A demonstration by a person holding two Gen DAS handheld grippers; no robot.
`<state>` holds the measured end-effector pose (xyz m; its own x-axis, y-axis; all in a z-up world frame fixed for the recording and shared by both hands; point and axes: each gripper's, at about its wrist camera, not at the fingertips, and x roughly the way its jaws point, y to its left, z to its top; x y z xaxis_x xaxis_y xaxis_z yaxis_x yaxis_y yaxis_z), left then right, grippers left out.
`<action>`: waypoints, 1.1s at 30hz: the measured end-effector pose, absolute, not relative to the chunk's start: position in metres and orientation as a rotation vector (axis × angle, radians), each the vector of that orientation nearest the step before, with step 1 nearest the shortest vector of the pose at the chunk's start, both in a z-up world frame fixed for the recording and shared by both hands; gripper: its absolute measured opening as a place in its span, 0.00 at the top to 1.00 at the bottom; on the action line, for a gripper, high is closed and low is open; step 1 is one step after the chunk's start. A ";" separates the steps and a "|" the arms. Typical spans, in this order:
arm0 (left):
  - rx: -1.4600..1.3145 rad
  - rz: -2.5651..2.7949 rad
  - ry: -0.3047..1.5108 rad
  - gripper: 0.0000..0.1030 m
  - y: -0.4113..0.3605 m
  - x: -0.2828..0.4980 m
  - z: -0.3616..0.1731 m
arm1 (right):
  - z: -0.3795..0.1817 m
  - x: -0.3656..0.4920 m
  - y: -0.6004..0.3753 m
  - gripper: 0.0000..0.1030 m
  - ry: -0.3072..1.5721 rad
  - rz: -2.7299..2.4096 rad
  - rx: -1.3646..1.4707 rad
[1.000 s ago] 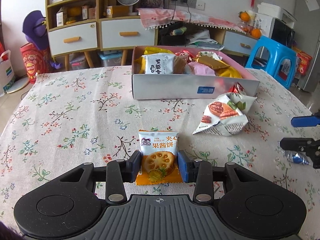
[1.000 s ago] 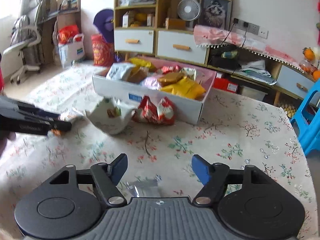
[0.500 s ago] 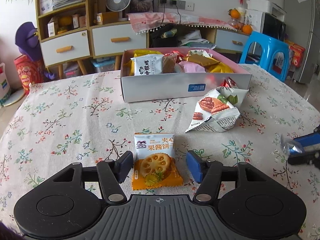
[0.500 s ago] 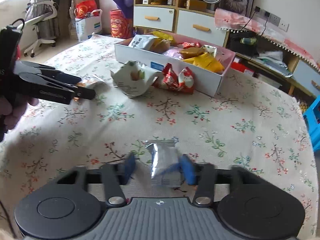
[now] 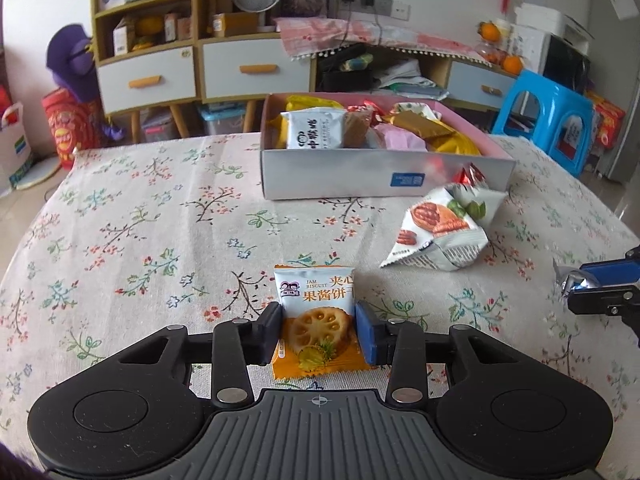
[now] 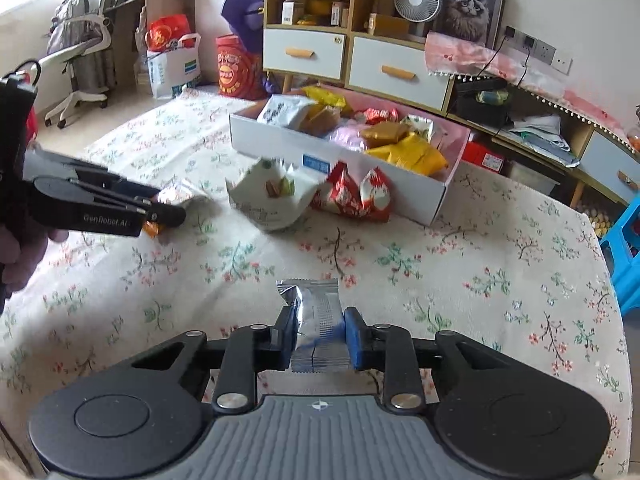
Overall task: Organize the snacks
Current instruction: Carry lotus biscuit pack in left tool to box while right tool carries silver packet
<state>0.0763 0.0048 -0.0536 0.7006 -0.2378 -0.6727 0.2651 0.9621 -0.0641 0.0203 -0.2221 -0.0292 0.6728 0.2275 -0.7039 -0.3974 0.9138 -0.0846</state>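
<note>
While blurred — silver packet (image 6: 318,320) pinched in right gripper (image 6: 319,336), lower edge hidden.

A jam biscuit packet (image 5: 316,322), white on top and orange below with a lattice biscuit pictured, lies flat on the tabletop (image 5: 140,216). A silver foil packet (image 6: 318,322) is crumpled at its far end. A white nut snack bag (image 5: 438,236), puffed and creased, rests near the white cardboard box (image 5: 360,178). Two red packets (image 6: 352,196) lean against the box's front wall. The box is filled with yellow, pink, brown and white snack packs.
</note>
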 end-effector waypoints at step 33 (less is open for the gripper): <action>-0.065 -0.300 0.685 0.64 -0.047 0.165 0.009 | 0.025 0.136 -0.250 0.86 0.699 0.160 0.187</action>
<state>0.1652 -0.0475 0.0094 0.7332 -0.2942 -0.6131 0.2516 0.9550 -0.1573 0.1362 -0.2504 0.0250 0.7546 0.2079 -0.6224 -0.0831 0.9711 0.2236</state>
